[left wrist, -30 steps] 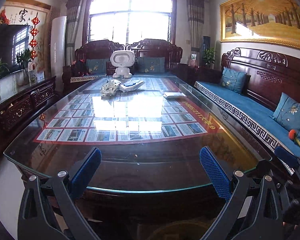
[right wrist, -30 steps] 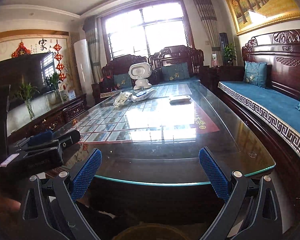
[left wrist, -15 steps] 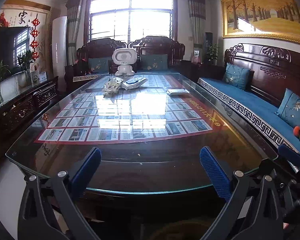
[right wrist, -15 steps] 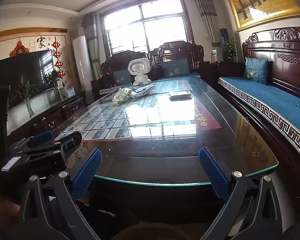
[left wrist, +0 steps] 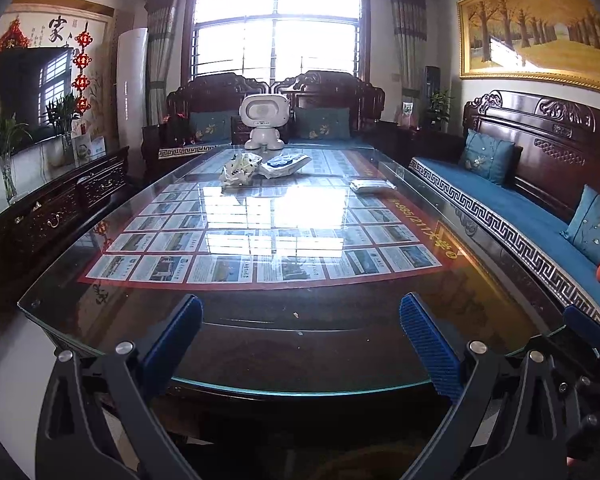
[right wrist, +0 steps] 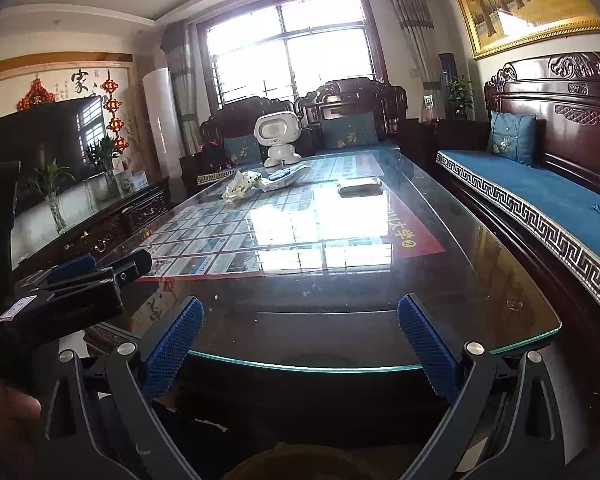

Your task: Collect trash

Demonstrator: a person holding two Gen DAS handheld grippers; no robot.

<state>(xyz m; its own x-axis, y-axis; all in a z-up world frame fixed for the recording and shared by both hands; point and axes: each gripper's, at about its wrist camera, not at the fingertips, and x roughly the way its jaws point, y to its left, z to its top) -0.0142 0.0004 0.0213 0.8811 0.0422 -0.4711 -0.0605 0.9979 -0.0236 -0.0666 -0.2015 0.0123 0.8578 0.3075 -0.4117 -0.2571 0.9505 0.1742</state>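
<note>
Trash is what catches my eye from this end of the room, all of it far down the glass table [left wrist: 300, 344] near the toy robot [left wrist: 264, 122]. Furthest left lies a crumpled white wrapper [left wrist: 238, 169], and just to its right, touching or nearly so, a flat blue-and-white packet [left wrist: 286, 163]. Further right, well apart from those two, a small flat pack [left wrist: 371, 185] lies by itself. Whether that last one counts as rubbish I cannot tell from here.

The left gripper [left wrist: 300, 344] hangs over the near edge of the table with its blue pads spread wide and nothing between them. The right gripper [right wrist: 299, 340], beside it, is likewise spread wide and carries nothing. A rounded brownish rim [right wrist: 296, 462] shows low between the right gripper's arms; it may be a bin, though too little of it shows to be sure.

By my reckoning, plenty is left: three pieces lie on the glass, well out of reach of both tools, and neither tool holds any. Whether other litter has already gone somewhere, these views do not show.
</note>
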